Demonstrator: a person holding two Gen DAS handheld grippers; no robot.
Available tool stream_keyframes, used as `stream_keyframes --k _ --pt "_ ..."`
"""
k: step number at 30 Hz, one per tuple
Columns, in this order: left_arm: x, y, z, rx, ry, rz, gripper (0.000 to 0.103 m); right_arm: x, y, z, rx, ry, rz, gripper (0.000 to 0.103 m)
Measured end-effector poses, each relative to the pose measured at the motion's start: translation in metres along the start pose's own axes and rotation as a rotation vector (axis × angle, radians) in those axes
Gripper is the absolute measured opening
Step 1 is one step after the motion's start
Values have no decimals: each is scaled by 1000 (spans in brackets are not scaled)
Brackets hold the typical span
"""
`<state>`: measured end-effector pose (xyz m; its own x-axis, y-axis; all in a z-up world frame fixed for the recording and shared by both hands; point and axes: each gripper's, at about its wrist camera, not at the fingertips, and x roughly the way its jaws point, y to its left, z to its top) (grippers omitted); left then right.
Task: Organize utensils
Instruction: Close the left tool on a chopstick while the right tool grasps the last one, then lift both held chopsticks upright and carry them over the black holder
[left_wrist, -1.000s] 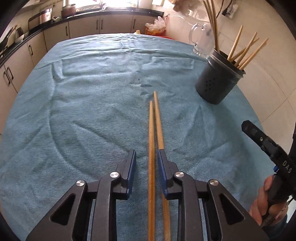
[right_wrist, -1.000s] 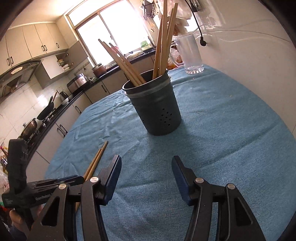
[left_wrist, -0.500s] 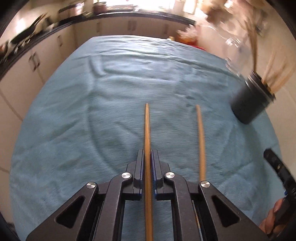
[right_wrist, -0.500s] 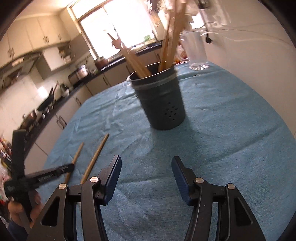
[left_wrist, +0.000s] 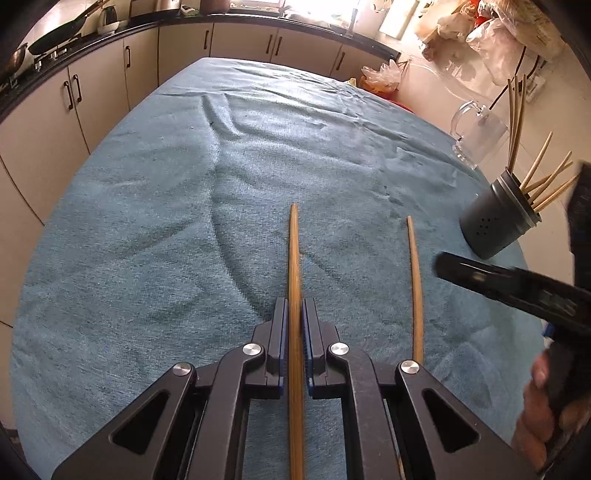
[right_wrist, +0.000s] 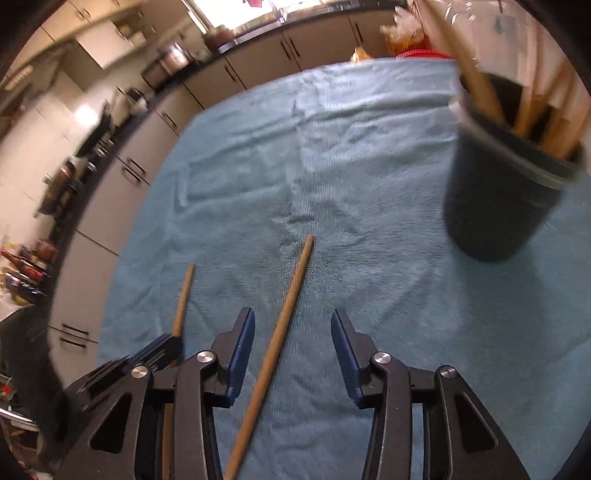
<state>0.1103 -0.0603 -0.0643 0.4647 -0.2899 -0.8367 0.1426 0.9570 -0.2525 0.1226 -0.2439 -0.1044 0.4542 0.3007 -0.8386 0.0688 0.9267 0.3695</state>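
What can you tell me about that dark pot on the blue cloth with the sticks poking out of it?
The dark grey holder is a round, slightly tapered cup, apparently metal or plastic, with a paler band below its rim and a cluster of small holes in its side. It stands upright on the blue towel, near the table's right edge, just in front of a clear glass mug. Several wooden chopsticks lean inside it, fanning outward. Neither gripper touches it.

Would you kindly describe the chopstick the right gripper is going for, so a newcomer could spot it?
Start at the dark holder on the blue cloth. Two chopsticks lie loose nearby. It is the free chopstick between the open right gripper; the other chopstick is clamped.
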Motion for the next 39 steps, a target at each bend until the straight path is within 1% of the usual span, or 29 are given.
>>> stream_keyframes --k 2,3,4,5,6,7,8,9,10,13,15,17,21,24,27,31,34,39 --pt "0 3 1 -1 4 -13 8 10 6 3 -9 29 -31 40" --pt "0 4 2 -2 6 -19 8 16 10 5 -21 46 -65 35" --pt "1 5 2 -2 7 -24 8 19 13 6 -25 52 -74 32" --pt "1 5 3 -1 7 -25 8 22 17 6 -38 54 -94 32" --pt "2 5 4 1 9 -25 8 24 24 7 -68 57 -133 31" --pt "2 4 4 4 9 -22 8 26 29 7 -83 59 -147 25" --pt "2 4 5 7 9 -20 8 28 32 7 -92 64 -154 22" --pt "3 3 6 8 8 -18 8 29 36 6 -113 63 -185 14" --pt "5 2 8 12 3 -14 8 30 40 8 -128 64 -198 11" --pt "6 1 10 13 -6 -14 7 30 36 10 -119 61 -169 8" --pt "4 2 10 14 -10 -28 7 21 25 9 -68 50 -79 7" --pt "0 3 10 9 -21 -40 7 8 23 5 -56 9 -48 7" --pt "-25 1 12 6 -86 -71 7 -31 19 -8 -45 -105 30 7" --pt "-53 -6 10 12 -152 -101 7 -65 21 -19 -63 -208 51 7" --pt "-75 -12 9 10 -196 -121 7 -99 24 -33 -78 -312 77 7" --pt "-102 -24 5 33 -249 -124 7 -140 27 -54 -111 -445 101 7" --pt "-113 -30 4 42 -263 -127 7 -157 28 -64 -114 -496 100 7" --pt "-119 -39 2 59 -273 -125 7 -172 20 -68 -100 -532 111 7"
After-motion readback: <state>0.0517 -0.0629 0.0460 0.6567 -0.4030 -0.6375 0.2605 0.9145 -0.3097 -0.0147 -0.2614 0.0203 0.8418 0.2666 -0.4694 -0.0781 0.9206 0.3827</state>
